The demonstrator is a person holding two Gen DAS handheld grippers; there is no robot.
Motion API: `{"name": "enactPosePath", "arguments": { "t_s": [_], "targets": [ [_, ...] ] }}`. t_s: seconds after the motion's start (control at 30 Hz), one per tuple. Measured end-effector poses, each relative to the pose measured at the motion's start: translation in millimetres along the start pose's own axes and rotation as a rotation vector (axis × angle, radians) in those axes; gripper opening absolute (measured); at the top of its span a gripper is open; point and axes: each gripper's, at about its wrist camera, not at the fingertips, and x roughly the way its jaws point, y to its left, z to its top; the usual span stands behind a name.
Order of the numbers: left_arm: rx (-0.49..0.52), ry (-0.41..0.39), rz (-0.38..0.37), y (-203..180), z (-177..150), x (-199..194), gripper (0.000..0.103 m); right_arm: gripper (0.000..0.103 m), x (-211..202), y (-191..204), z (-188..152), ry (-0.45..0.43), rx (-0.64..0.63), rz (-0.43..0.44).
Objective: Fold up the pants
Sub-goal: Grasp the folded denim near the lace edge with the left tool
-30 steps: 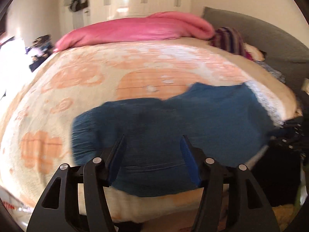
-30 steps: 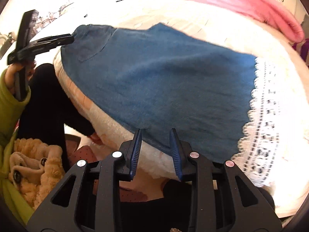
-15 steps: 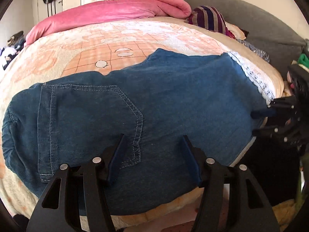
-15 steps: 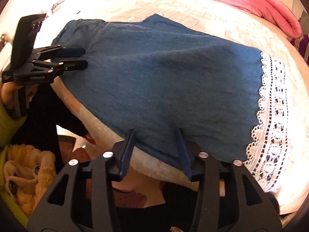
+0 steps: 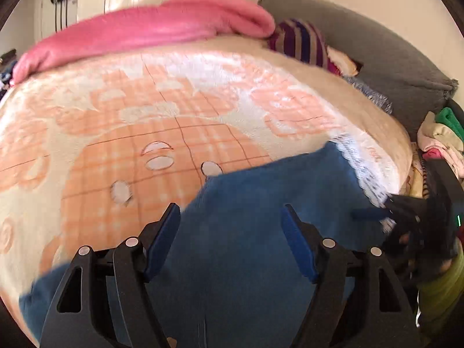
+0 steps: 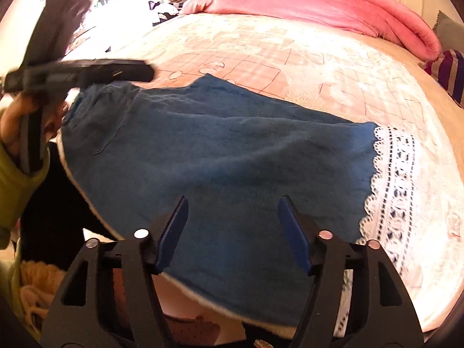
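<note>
Blue denim pants with a white lace hem lie flat along the near edge of the bed. In the left wrist view the pants fill the lower frame. My left gripper is open and empty above the waist end; it also shows in the right wrist view, raised over the waistband. My right gripper is open and empty just above the leg near the hem; it shows in the left wrist view beside the lace.
The bed has a cream and orange blanket. A pink duvet lies along its far side. A striped cushion and grey headboard are at the right. Folded clothes are stacked past the bed's right end.
My left gripper has lifted and swung up from the pants' waist. My right gripper has opened wider and moved forward over the leg near the hem.
</note>
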Motion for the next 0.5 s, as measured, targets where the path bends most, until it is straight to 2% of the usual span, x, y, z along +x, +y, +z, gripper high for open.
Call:
{"name": "enactPosePath", "arguments": {
  "t_s": [0.07, 0.13, 0.27, 0.3, 0.33, 0.37, 0.4, 0.47, 0.5],
  "targets": [
    [-0.024, 0.048, 0.002, 8.8, 11.1, 26.4, 0.071, 0.064, 6.4, 1.0, -2.2, 0.009, -0.017, -0.059],
    [-0.045, 0.08, 0.004, 14.7, 14.2, 45.8, 0.071, 0.071, 8.4, -2.0, -8.8, -0.014, 0.019, -0.028],
    [-0.102, 0.121, -0.073, 20.4, 16.4, 71.5, 0.07, 0.075, 8.2, -5.6, -14.2, -0.028, 0.043, 0.006],
    [-0.113, 0.12, -0.082, 19.9, 15.9, 75.5, 0.063, 0.077, 7.1, -7.5, -14.6, -0.029, 0.043, 0.011],
    [-0.112, 0.118, -0.083, 18.8, 16.2, 77.1, 0.044, 0.078, 7.7, -5.8, -16.4, -0.028, 0.037, 0.008],
    [-0.107, 0.115, -0.093, 16.2, 16.1, 78.3, 0.032, 0.078, 7.6, -3.8, -17.8, -0.029, 0.031, 0.005],
    [-0.102, 0.109, -0.114, 13.4, 16.3, 78.1, 0.011, 0.079, 7.9, -1.9, -17.9, -0.029, 0.028, 0.004],
    [-0.087, 0.09, -0.106, 10.1, 18.0, 74.9, 0.009, 0.079, 8.0, 0.2, -18.3, -0.029, 0.026, 0.003],
    [-0.074, 0.056, -0.084, 9.9, 20.8, 69.8, 0.008, 0.08, 9.3, 1.4, -17.2, -0.029, 0.026, 0.004]
  ]
}}
